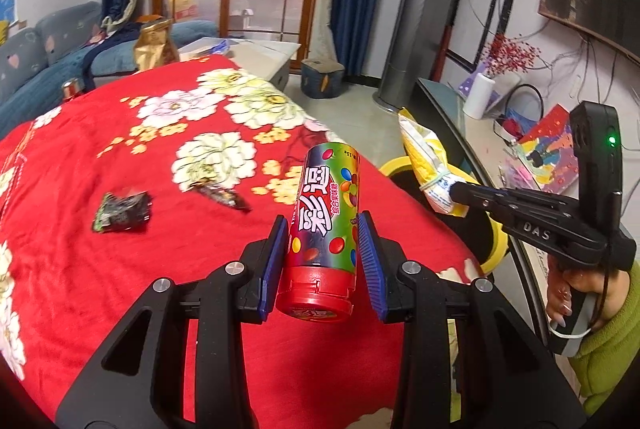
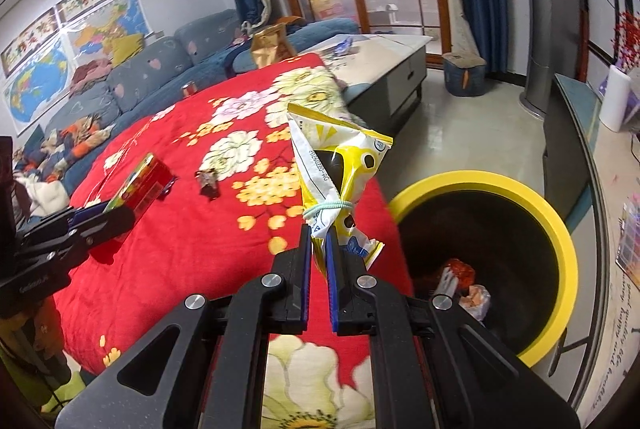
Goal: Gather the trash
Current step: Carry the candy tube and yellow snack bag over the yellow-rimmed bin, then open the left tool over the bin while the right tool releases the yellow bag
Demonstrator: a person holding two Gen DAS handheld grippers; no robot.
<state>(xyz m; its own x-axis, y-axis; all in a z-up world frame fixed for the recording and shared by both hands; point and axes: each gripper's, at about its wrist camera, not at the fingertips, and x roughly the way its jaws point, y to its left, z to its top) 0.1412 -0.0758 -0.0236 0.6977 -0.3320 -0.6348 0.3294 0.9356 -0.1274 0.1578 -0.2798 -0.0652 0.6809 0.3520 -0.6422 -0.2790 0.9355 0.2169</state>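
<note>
We are at the carrying step: both hands are loaded and heading for the bin. Our left gripper (image 1: 324,249) has its blue-padded fingers (image 1: 370,261) partly closed around the colourful cylindrical candy tube with the red plastic cap (image 1: 326,225), cap end toward us, the tube lifted clear of the red floral blanket (image 1: 120,289) that covers the worktop. Our right gripper (image 2: 318,269) has its fingers (image 2: 306,281) pressed nearly together on the twisted neck of the yellow and white crumpled snack bag tied with a pale elastic band (image 2: 332,157); the bag stands up from the pinch, above the blanket's edge and just left of the bin as the right wrist view shows it.

The round black waste bin with the yellow rim (image 2: 560,229) sits on the floor right beside the worktop, and some orange and clear wrappers (image 2: 460,281) already lie at its bottom.

The next move, as we judge it, calls for swinging the right hand across until the bag hangs over the dark opening, then letting the fingers part; the light bag could catch on the rim, so it wants to be well inside. The tube should follow, tipped so it falls cleanly in.

Left on the blanket are a dark crumpled foil wrapper (image 1: 122,215) and a smaller dark candy wrapper (image 1: 224,195), well apart from either hand.
</note>
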